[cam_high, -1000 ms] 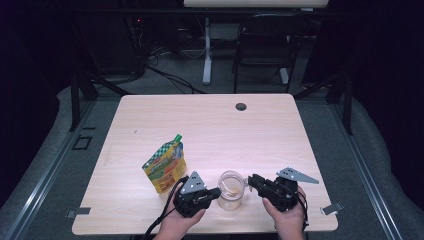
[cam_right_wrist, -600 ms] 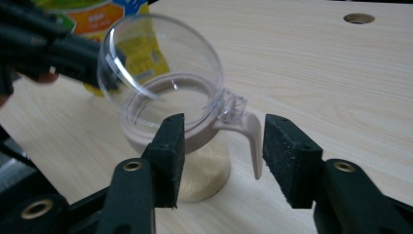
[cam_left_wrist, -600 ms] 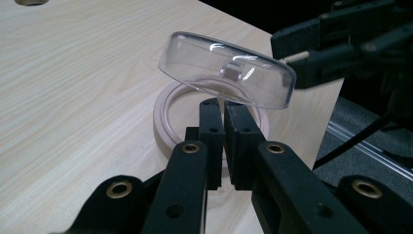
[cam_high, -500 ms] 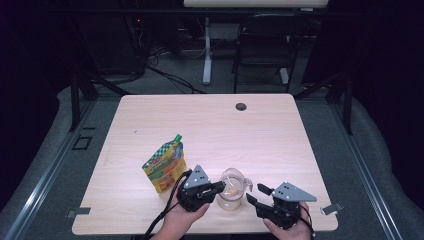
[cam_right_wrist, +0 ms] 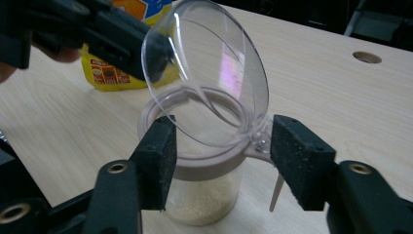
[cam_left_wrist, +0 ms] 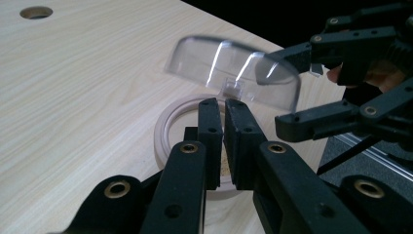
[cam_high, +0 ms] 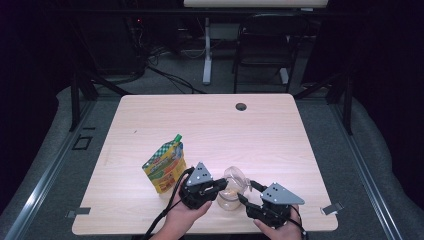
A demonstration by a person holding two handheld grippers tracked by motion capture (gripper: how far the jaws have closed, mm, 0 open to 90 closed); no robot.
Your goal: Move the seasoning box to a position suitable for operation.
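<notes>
While the clear jar (cam_high: 231, 192) stands near the table's (cam_high: 210, 125) front edge, lid (cam_right_wrist: 207, 73) flipped up, the yellow pouch (cam_high: 165, 167) stands just left. Dark floor and a chair (cam_high: 262, 45) lie beyond. Left hand-held gripper (cam_left_wrist: 224, 141) is clenched on the jar's rim; right hand-held gripper (cam_right_wrist: 219, 156), jaws just opened, straddles the jar without pressing.

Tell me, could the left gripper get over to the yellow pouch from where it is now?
Probably yes, once it lets go. The left gripper is shut on the rim of the jar, and the yellow pouch stands just beside it on bare table, nothing between them.
</notes>
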